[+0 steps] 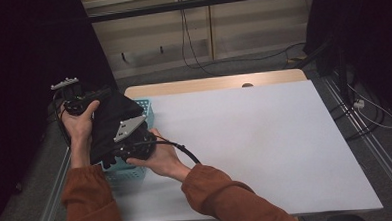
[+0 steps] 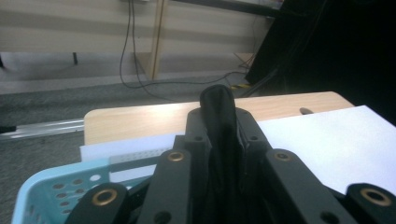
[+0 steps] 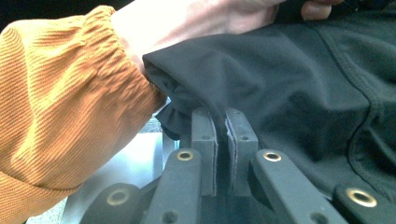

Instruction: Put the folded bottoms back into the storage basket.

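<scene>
Black garment (image 1: 112,119) bunched over blue basket (image 1: 146,110), left near edge of surface (image 1: 265,137). My left hand-held gripper (image 2: 219,116) and right hand-held gripper (image 3: 226,135) both clamped on fabric. Lift evenly, clear rim, avoid snagging.

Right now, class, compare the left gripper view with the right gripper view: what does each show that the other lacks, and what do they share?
Left gripper view alone: the light blue basket, the white sheet on the wooden table, wall cables behind. Right gripper view alone: an orange sleeve and the hand beside it. Both: black jaws shut on the black cloth, the left gripper on a bunched fold, the right gripper on a hem.
</scene>
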